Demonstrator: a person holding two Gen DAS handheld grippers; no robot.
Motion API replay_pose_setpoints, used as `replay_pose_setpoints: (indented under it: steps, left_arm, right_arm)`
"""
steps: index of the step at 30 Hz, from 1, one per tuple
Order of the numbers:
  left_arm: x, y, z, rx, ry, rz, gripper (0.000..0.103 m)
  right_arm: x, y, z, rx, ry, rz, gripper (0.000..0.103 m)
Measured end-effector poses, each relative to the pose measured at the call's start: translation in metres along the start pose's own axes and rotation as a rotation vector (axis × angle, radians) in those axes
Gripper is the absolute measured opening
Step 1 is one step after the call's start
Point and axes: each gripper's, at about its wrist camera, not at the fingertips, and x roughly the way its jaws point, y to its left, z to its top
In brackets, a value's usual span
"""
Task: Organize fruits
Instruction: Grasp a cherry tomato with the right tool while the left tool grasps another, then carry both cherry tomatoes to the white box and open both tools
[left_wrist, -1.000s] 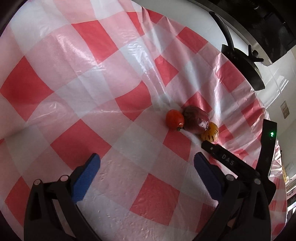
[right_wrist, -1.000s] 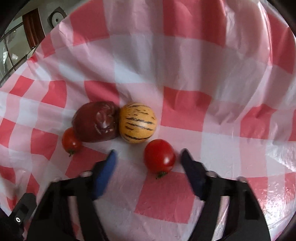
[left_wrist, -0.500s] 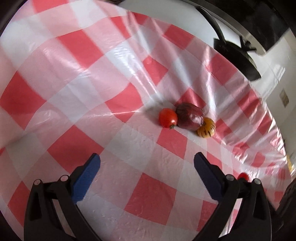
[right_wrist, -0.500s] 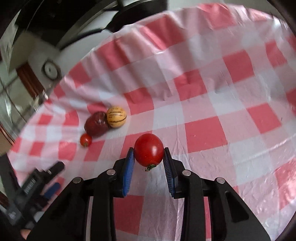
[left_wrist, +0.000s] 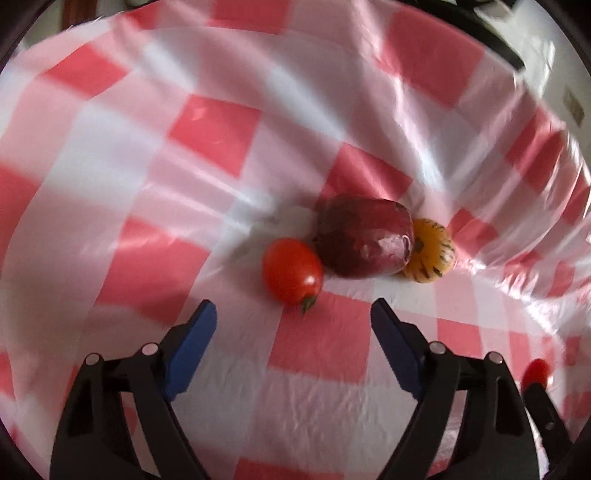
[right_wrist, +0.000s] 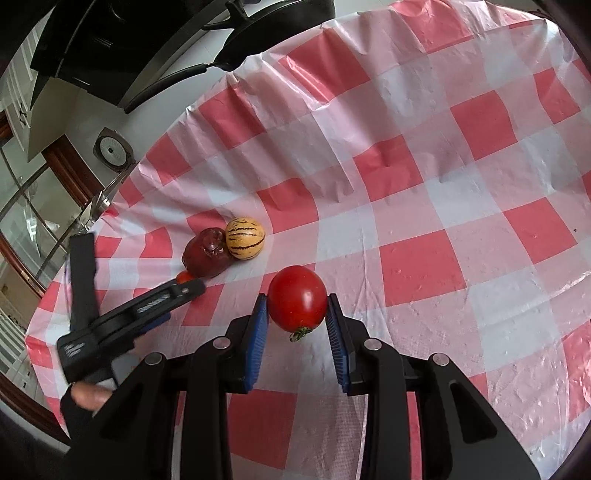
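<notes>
Red-and-white checked plastic cloth (right_wrist: 417, 206) covered the surface, and everything I had to sort lay on it. Largest of the fruit was the dark purple-red fruit (left_wrist: 364, 236), with the yellow striped fruit (left_wrist: 430, 251) touching its far right side. The small tomato (left_wrist: 291, 271) lay against its near left side, and that was the piece my next move turned on.

My left hand-held gripper (left_wrist: 293, 319) pointed down at the cloth with that small tomato straight ahead, just beyond the tips of its blue pads (left_wrist: 192, 343) and roughly centred between them. The jaws had just been closing in from their widest, yet they stood open with nothing between them. The tomato's long axis ran obliquely across my line of approach, its green stem end towards me and a little right, so I judged a short push forward would bring the pads to either side of it, though the purple fruit left little room on the right.

My right hand-held gripper (right_wrist: 297, 314) was well off to the side, clamped on the larger tomato (right_wrist: 297, 297) and holding it above the cloth, so the left was plainly the nearer hand.
</notes>
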Motion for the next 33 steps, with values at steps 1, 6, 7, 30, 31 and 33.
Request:
replay_pose_setpoints:
  steps: [1,6,7,30,31,33]
  left_arm:
    - [0.003,-0.003,0.002,0.025,0.001,0.015,0.083]
    - [0.011,-0.013,0.008,0.108,-0.001,0.044,0.056]
    - [0.009,-0.014,0.006,0.116,-0.006,0.050,0.040]
    - [-0.123,0.046,-0.112,-0.128,-0.221,0.006,0.034]
    - [-0.123,0.049,-0.113,-0.139,-0.222,0.011,0.034]
    - [-0.123,0.056,-0.115,-0.173,-0.220,0.008,0.034]
  right_arm:
    - [0.000,0.000,0.000,0.002,-0.002,-0.001,0.032]
    - [0.000,0.000,-0.001,0.003,-0.004,0.001,0.032]
    - [0.000,-0.001,-0.001,0.004,-0.003,0.001,0.032]
    - [0.001,-0.003,0.000,0.012,-0.006,0.002,0.032]
    - [0.003,-0.003,0.000,0.010,0.000,0.000,0.032]
    - [0.004,-0.003,-0.001,0.010,0.006,-0.010,0.032]
